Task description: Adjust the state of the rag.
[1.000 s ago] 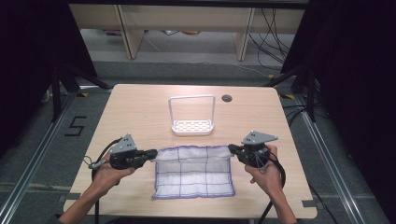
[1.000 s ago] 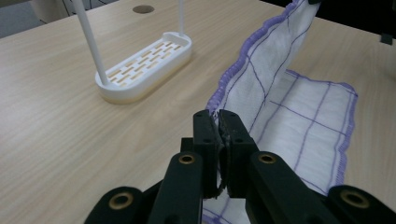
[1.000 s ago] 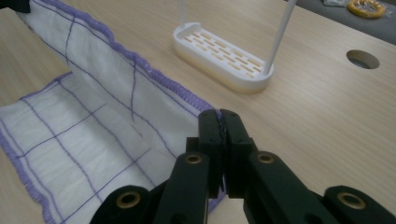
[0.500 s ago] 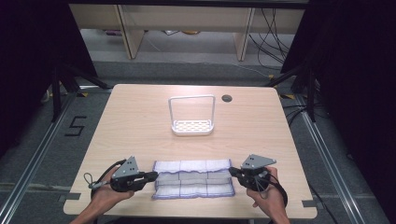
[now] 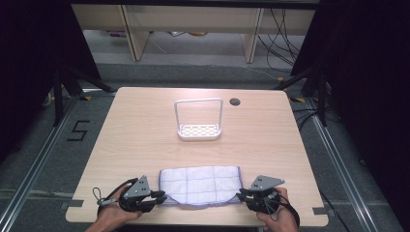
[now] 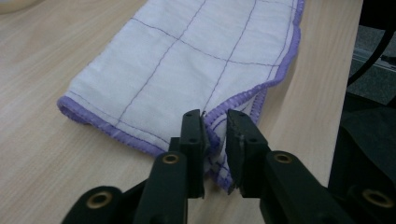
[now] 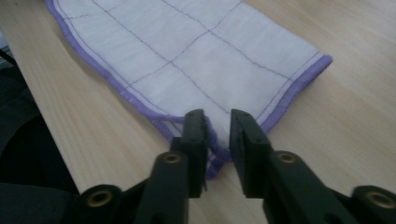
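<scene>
A white cloth (image 5: 200, 183) with purple grid lines and purple hem lies folded in a long strip near the table's front edge. My left gripper (image 5: 162, 197) sits low at its left front corner, my right gripper (image 5: 240, 195) at its right front corner. In the left gripper view the gripper (image 6: 215, 116) has just been opening: a narrow gap shows, with the doubled hem of the cloth (image 6: 187, 60) loose between the jaws. In the right gripper view the gripper (image 7: 218, 115) has likewise just been opening, and the cloth (image 7: 196, 51) corner lies slack in the gap.
A white wire-handled rack (image 5: 198, 130) stands mid-table behind the cloth. A dark cable hole (image 5: 235, 102) sits near the far edge. The wooden table (image 5: 135, 140) ends just in front of both hands.
The far half of the cloth was drawn toward the front edge and laid over the near half. Both hands sank to the table, and both pairs of jaws parted off the corners.
</scene>
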Demonstrator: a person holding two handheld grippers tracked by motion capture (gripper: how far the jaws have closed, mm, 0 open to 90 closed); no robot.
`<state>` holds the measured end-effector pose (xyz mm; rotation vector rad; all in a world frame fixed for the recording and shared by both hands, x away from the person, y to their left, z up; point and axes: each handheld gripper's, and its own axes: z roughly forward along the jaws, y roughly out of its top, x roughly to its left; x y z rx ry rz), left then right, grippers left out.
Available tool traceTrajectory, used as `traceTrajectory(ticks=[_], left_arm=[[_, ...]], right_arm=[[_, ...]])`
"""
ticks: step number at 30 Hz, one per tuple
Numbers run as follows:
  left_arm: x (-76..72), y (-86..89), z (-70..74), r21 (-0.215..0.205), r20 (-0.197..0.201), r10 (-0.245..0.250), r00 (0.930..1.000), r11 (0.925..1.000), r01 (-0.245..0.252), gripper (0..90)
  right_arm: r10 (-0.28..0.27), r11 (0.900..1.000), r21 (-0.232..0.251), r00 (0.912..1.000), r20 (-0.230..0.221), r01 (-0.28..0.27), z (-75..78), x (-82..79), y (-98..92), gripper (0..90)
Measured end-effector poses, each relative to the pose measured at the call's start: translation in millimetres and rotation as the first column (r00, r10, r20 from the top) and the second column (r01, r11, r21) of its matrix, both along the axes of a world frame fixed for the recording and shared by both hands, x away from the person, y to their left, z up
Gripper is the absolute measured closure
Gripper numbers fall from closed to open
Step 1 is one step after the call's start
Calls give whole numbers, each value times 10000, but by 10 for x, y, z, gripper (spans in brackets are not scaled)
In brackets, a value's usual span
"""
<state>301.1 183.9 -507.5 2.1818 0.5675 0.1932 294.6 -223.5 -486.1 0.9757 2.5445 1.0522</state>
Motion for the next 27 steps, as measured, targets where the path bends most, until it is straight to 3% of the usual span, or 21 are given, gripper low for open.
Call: traceTrajectory(ticks=[1, 2, 3, 4, 5, 6, 8, 9, 11, 12, 14, 15, 16, 18, 19, 22, 24, 25, 26, 27], left_arm=[[-11, 17, 43, -310, 111, -17, 9999, 9995, 20, 644], [-11, 17, 43, -310, 111, -17, 9999, 9995, 20, 601], [-4, 57, 118, -703, 92, -40, 10000, 9975, 46, 543], [8, 88, 170, -722, 121, 70, 9999, 9974, -61, 500], [28, 113, 208, -979, 274, 351, 9990, 9947, -323, 471], [28, 113, 208, -979, 274, 351, 9990, 9947, -323, 457], [113, 154, 272, -1212, 307, 764, 9966, 9900, -721, 449], [218, 169, 289, -1322, 302, 1317, 9908, 9831, -1267, 436], [279, 173, 288, -1252, 213, 1427, 9895, 9824, -1390, 428], [391, 166, 279, -1134, 232, 1719, 9848, 9792, -1682, 407], [446, 159, 265, -1121, 163, 1831, 9830, 9772, -1802, 404], [529, 139, 238, -913, 34, 1909, 9816, 9776, -1898, 397], [529, 139, 238, -913, 34, 1909, 9816, 9776, -1898, 395], [619, 114, 193, -658, -143, 1935, 9810, 9788, -1940, 391], [686, 101, 153, -464, -303, 2017, 9790, 9781, -2029, 386], [731, 89, 124, -354, -451, 2085, 9770, 9770, -2102, 387], [796, 96, 105, -40, -601, 2015, 9776, 9794, -2021, 393], [804, 76, 91, -267, -673, 2186, 9735, 9750, -2207, 398], [833, 93, 98, 43, -627, 1973, 9783, 9803, -1974, 403], [848, 83, 92, -29, -640, 1993, 9778, 9798, -1999, 408]], right_arm=[[-229, 9993, 284, 9997, -21, 230, 29, -40, -39, 651], [-229, 9993, 284, 9997, -21, 230, 29, -40, -39, 651], [-497, 9976, 492, 9983, 292, 482, 80, -67, -106, 613], [-856, 9944, 639, 9959, 300, 836, 97, -86, -131, 598], [-990, 9927, 725, 9944, 379, 960, 119, -86, -169, 595], [-990, 9927, 725, 9944, 379, 960, 119, -86, -169, 595], [-1340, 9865, 1005, 9902, 390, 1296, 153, -93, -216, 576], [-1876, 9757, 1190, 9821, 195, 1840, 175, -85, -218, 560], [-1940, 9754, 1125, 9806, 271, 1898, 181, -60, -227, 554], [-2383, 9624, 1312, 9711, -109, 2377, 168, -41, -189, 522], [-2240, 9679, 1172, 9746, -5, 2225, 150, 2, -193, 512], [-2452, 9651, 897, 9692, -212, 2461, 115, 39, -160, 489], [-2452, 9651, 897, 9692, -212, 2461, 115, 39, -160, 489], [-2563, 9606, 933, 9643, -665, 2618, 70, 45, -104, 470], [-2375, 9680, 664, 9688, -704, 2421, 41, 58, -74, 464], [-2298, 9711, 494, 9707, -702, 2334, 22, 43, -35, 465], [-2191, 9745, 326, 9730, -725, 2218, 5, 31, 1, 468], [-2240, 9736, 245, 9707, -865, 2268, -2, 18, 26, 469], [-2234, 9741, 139, 9703, -930, 2256, -7, 12, 38, 473], [-2179, 9758, -32, 9716, -923, 2185, -27, 2, 62, 478]])
